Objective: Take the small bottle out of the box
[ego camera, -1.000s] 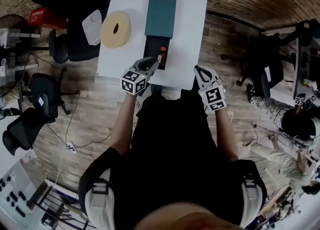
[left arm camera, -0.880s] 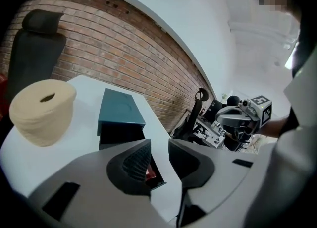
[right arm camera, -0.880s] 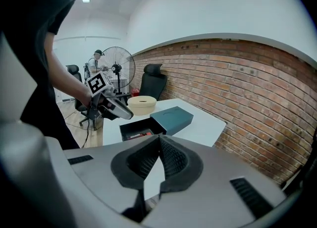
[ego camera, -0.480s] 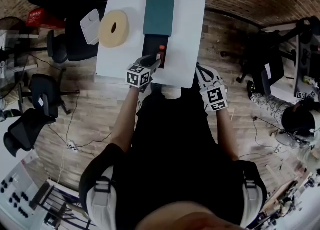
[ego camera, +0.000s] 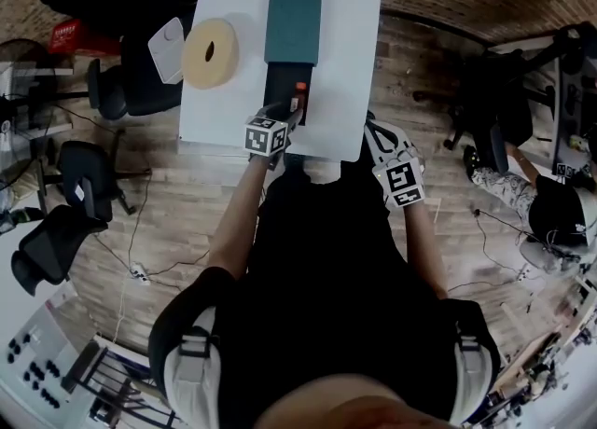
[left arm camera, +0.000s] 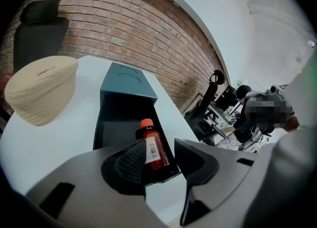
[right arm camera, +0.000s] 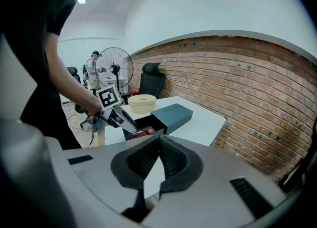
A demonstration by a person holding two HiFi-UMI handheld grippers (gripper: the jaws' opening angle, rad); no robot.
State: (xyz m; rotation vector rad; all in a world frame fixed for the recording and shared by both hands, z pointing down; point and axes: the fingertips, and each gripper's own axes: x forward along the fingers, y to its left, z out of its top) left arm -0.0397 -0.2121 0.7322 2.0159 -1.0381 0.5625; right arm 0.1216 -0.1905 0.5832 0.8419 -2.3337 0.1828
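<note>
Red liquid, an orange cap and a white barcode label mark the small plastic bottle (left arm camera: 152, 147). It lies on its side in the black drawer tray (left arm camera: 116, 123), which is pulled out of the dark teal box sleeve (left arm camera: 124, 85), and its cap points toward the sleeve. The left gripper (left arm camera: 161, 145) has just been spreading its jaws; the bottle shows in the gap, but neither pad presses on it. The right gripper (right arm camera: 159, 139) hangs clenched and empty off the white table's (ego camera: 345, 63) near edge.

The bottle lies close along the tray's right wall, so the jaws should probably straddle the labelled body, clear that wall, close firmly and lift straight up. The tray shows nothing else; its far end under the sleeve is too dark to tell.
</note>
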